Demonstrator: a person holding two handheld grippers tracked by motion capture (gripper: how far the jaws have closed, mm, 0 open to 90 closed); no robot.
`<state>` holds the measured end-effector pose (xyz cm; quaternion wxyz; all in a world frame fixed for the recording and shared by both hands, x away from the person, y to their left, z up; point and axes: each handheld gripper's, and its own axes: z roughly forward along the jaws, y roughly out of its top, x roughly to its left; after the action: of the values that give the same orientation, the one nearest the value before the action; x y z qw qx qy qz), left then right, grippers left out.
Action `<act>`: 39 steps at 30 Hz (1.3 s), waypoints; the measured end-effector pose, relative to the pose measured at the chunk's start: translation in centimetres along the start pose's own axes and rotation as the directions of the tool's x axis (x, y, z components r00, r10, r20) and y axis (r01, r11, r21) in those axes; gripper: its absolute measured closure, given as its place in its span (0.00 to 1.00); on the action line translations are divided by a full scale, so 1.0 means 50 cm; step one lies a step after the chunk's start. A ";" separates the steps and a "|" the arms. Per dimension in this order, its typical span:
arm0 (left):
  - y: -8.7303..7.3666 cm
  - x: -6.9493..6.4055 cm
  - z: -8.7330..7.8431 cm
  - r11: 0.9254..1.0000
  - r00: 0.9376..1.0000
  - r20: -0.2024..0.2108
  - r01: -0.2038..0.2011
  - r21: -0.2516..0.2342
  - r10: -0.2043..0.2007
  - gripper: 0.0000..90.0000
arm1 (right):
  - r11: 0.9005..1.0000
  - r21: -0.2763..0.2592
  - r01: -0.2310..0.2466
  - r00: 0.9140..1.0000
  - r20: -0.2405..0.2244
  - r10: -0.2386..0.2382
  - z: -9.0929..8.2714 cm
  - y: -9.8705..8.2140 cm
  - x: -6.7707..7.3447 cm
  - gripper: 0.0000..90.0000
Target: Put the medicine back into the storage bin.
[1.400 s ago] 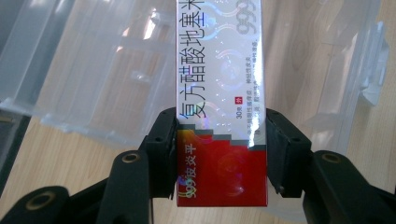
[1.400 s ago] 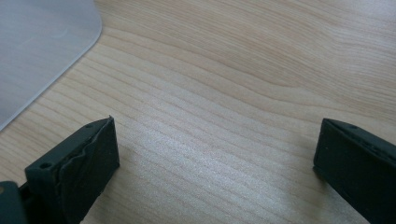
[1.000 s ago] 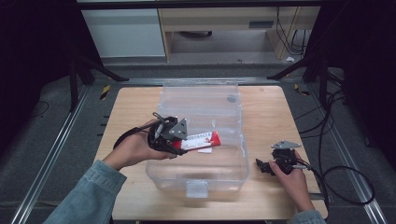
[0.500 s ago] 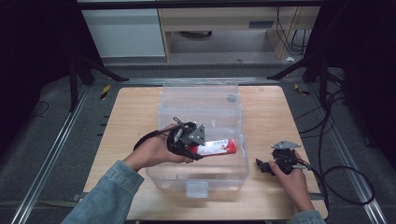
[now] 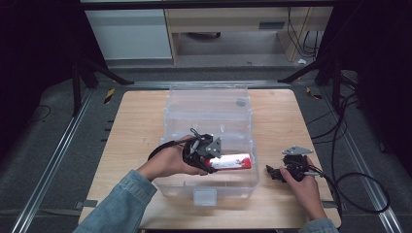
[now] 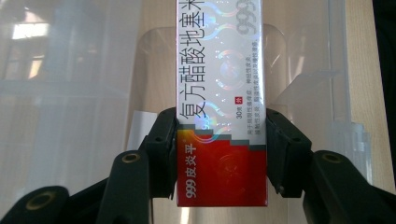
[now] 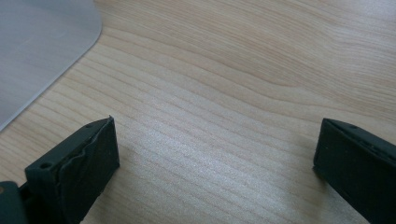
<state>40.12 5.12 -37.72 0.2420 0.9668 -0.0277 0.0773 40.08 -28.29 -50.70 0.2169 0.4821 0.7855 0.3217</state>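
Jaws, left: my left gripper [image 5: 210, 156] is closed part-way across the width of a red-and-white medicine carton [image 6: 220, 116], pads pressing its two long sides near the red end, the white end sticking out ahead. I grip it low so that most of its length is free to go down first

Jaws, right: my right gripper [image 7: 217, 163] stands wide apart with nothing between the jaws but bare wood; it rests on the tabletop [image 5: 141, 121] beside the bin, probably kept out of the way while the left does the work

Item, carton: held level over the open clear plastic bin [image 5: 209, 99], inside its outline towards the near right corner; whether it touches the floor of the bin I cannot tell. In the left gripper view the bin's see-through walls and moulded base lie just behind it, so I judge this a placing move, not yet let go

Item, bin: lidless, long side running away from me, centred on the tabletop; a small round mark shows near its far right corner, a latch tab on its near wall. It holds nothing else that I can make out

Surface: pale wood-grain tabletop, square, otherwise bare

Room: dark surround, grey floor with metal rails at either side, black stand legs at the far corners, light cabinets beyond, cables looping at the right
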 end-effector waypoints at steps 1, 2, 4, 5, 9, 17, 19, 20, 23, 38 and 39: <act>0.003 -0.001 0.010 1.000 1.000 0.008 -0.005 -0.004 0.005 0.57 | 1.000 0.000 -0.001 1.000 0.000 0.001 0.000 0.000 0.000 0.01; 0.003 -0.001 0.010 1.000 1.000 0.008 -0.005 -0.004 0.005 0.57 | 1.000 0.000 -0.001 1.000 0.000 0.001 0.000 0.000 0.000 0.01; 0.007 0.000 0.019 1.000 1.000 0.017 -0.013 0.000 0.013 0.57 | 1.000 0.000 -0.001 1.000 0.000 0.001 0.000 0.000 0.000 0.01; 0.009 0.000 0.022 1.000 1.000 0.019 -0.015 0.002 0.015 0.57 | 1.000 0.000 0.001 1.000 0.000 -0.001 0.000 0.000 0.000 0.00; 0.015 0.000 0.035 1.000 0.999 0.028 -0.022 0.012 0.022 0.57 | 1.000 0.000 0.000 1.000 0.000 0.000 0.000 0.000 0.000 0.01; 0.010 0.001 0.049 1.000 0.999 0.040 -0.014 0.017 0.013 0.57 | 1.000 0.000 0.000 1.000 0.000 0.000 0.000 0.000 0.000 0.00; 0.009 0.001 0.057 0.999 0.999 0.051 -0.018 0.027 0.017 0.57 | 1.000 0.000 -0.001 1.000 0.000 0.001 0.000 0.000 0.000 0.01; 0.009 0.001 0.059 0.999 0.998 0.051 -0.023 0.030 0.022 0.57 | 1.000 0.000 -0.001 1.000 0.000 0.001 0.000 0.000 0.000 0.00; 0.011 0.002 0.064 0.999 0.998 0.054 -0.028 0.036 0.026 0.56 | 1.000 -0.001 0.001 1.000 0.000 -0.001 0.000 0.000 0.000 0.00; 0.012 0.002 0.092 0.998 0.997 0.070 -0.037 0.050 0.034 0.56 | 1.000 0.000 0.000 1.000 0.000 0.000 0.000 0.000 0.000 0.01; 0.010 0.002 0.095 0.998 0.997 0.074 -0.032 0.048 0.028 0.56 | 1.000 0.000 0.000 1.000 0.000 0.000 0.000 0.000 0.000 0.01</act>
<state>40.81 2.44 -41.58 0.2160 0.9741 -0.0493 0.0461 40.09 -28.29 -50.70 0.2169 0.4822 0.7854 0.3218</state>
